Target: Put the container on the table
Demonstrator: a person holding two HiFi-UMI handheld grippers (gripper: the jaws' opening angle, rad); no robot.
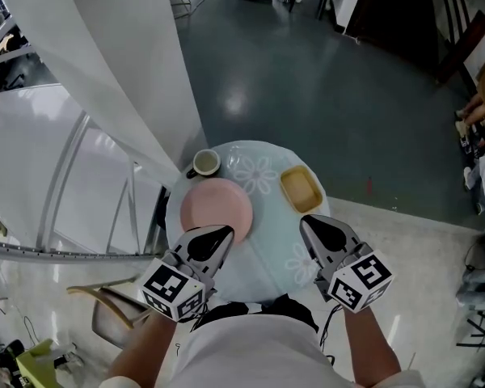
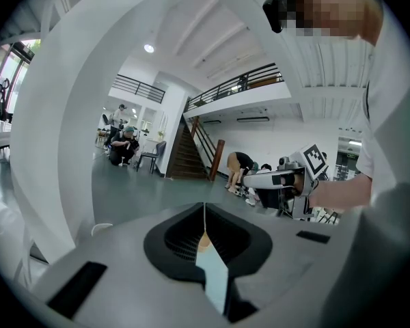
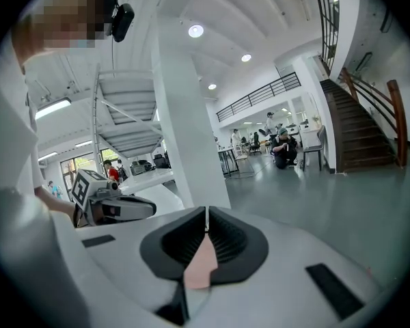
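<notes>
A shallow yellow container rests on the right side of a small round pale-blue table, seen in the head view. My left gripper hovers over the table's near-left edge, jaws shut and empty. My right gripper hangs shut and empty just short of the container. In the left gripper view the left gripper points level across the room, with the right gripper showing beside it. The right gripper also points level, and the left gripper appears at its left.
A pink plate and a cup share the table's left half. A slanted white column and white stair frame rise at the left. A chair stands at lower left. Dark green floor lies beyond; people are far off.
</notes>
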